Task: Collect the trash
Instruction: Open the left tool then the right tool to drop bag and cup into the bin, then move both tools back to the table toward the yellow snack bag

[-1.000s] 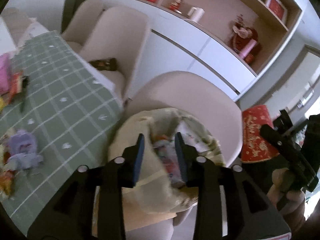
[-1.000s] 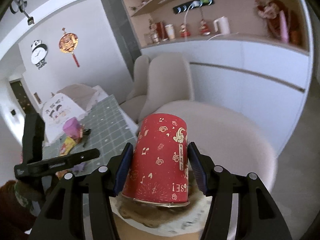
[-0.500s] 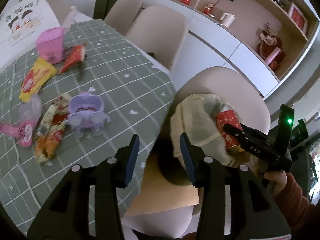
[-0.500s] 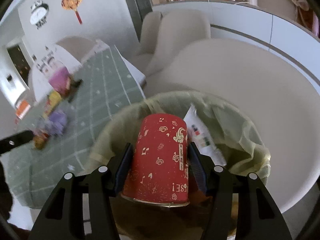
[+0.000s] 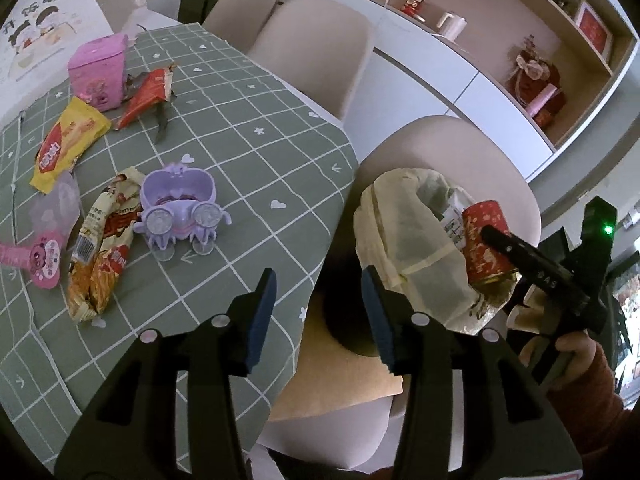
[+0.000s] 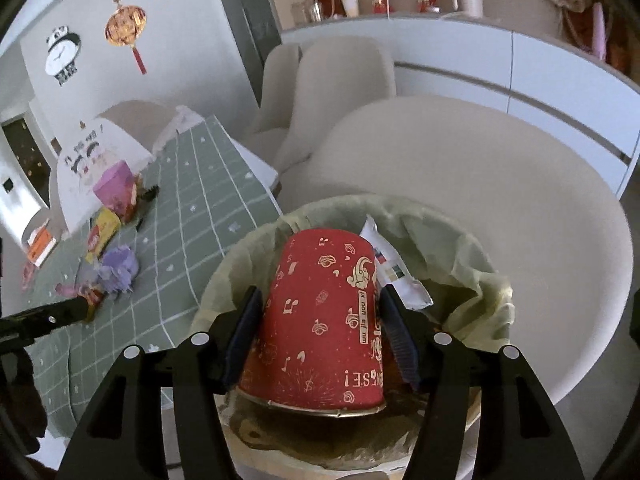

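Note:
My right gripper [image 6: 320, 320] is shut on a red paper cup [image 6: 324, 320], upside down, held over the open mouth of a bin lined with a pale yellow-green bag [image 6: 452, 248]. The cup [image 5: 486, 244] and bin [image 5: 404, 240] also show in the left wrist view, on a chair seat by the table's edge. My left gripper [image 5: 318, 312] is open and empty, above the table corner. Trash lies on the green checked tablecloth [image 5: 248, 140]: a yellow wrapper [image 5: 64, 144], a red wrapper [image 5: 146, 96], a snack bag [image 5: 102, 244] and a pink tag [image 5: 44, 264].
A purple toy carriage [image 5: 178, 208] and a pink box [image 5: 98, 72] stand on the table. Beige chairs [image 5: 320, 48] line the far side. A white packet [image 6: 394, 268] lies in the bin. A white cabinet [image 6: 520, 68] stands behind.
My left gripper has swung from over the bin back toward the table, bringing the trash there into view. My right gripper has carried the red cup over the bin's mouth.

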A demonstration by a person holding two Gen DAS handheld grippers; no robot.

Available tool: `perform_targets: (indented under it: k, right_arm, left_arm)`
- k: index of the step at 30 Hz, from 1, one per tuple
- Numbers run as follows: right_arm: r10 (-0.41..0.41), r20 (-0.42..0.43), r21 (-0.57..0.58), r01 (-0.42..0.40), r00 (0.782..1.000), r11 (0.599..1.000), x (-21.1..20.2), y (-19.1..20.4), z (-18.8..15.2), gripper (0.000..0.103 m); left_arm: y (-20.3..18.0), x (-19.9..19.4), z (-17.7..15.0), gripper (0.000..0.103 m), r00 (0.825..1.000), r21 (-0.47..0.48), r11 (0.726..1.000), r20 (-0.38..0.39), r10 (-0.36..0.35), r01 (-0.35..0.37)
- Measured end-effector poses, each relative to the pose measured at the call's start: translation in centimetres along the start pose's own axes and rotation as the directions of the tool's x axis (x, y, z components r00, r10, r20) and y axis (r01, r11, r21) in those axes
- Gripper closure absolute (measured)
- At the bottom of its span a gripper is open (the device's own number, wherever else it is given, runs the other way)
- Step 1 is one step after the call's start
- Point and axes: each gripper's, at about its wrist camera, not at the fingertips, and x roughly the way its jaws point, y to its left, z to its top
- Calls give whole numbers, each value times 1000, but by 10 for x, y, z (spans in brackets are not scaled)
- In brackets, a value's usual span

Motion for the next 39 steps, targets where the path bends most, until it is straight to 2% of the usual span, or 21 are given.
perform_targets:
  k: [5, 8, 12, 14, 18, 23, 26, 31, 34, 37, 39]
  right_arm:
    - [-100, 131, -54, 108, 986, 993, -15, 10, -6, 45]
    - [-73, 128, -34, 78, 989, 996, -16, 13, -5, 45]
    - [-86, 144, -1, 87, 986, 996, -21, 17, -7, 45]
    - [-61, 149, 6, 61, 987, 998, -24, 22, -8, 45]
    - [-17, 114, -9, 18, 993, 1000, -19, 40, -4, 45]
    - [-9, 118, -54, 16, 993, 998, -15, 78, 1, 45]
    - [31, 93, -64, -26, 995, 998, -3, 101, 3, 45]
    - [85, 31, -95, -81, 996, 992, 23, 144, -2, 45]
    - [79, 13, -123, -77, 997, 989, 32, 168, -4, 45]
    - [52, 2, -140, -51, 999, 989, 41, 184, -2, 45]
    - [-29, 9, -180, 30, 1000, 983, 47, 198, 0, 45]
  left_arm:
    - [15, -1, 0, 60, 1000, 6, 1000, -15, -10, 10]
    - [27, -5, 1, 57, 1000, 4, 1000, -17, -11, 11]
    - [47, -10, 1, 57, 1000, -8, 1000, -13, -13, 13]
    - [58, -13, 2, 57, 1000, -24, 1000, -5, -11, 11]
    - [83, -22, 4, 57, 1000, -38, 999, 19, 15, -14]
    - [124, -43, 4, 57, 992, -30, 996, 90, 84, -81]
    - [154, -56, 1, 56, 986, -1, 993, 114, 119, -120]
    - [194, -67, -5, 56, 987, 64, 989, 104, 124, -131]
    - [211, -72, 1, 56, 987, 71, 989, 106, 125, -133]
    - [226, -73, 21, 56, 985, 76, 989, 127, 118, -129]
    - [238, -70, 42, 56, 982, 79, 988, 147, 117, -130]
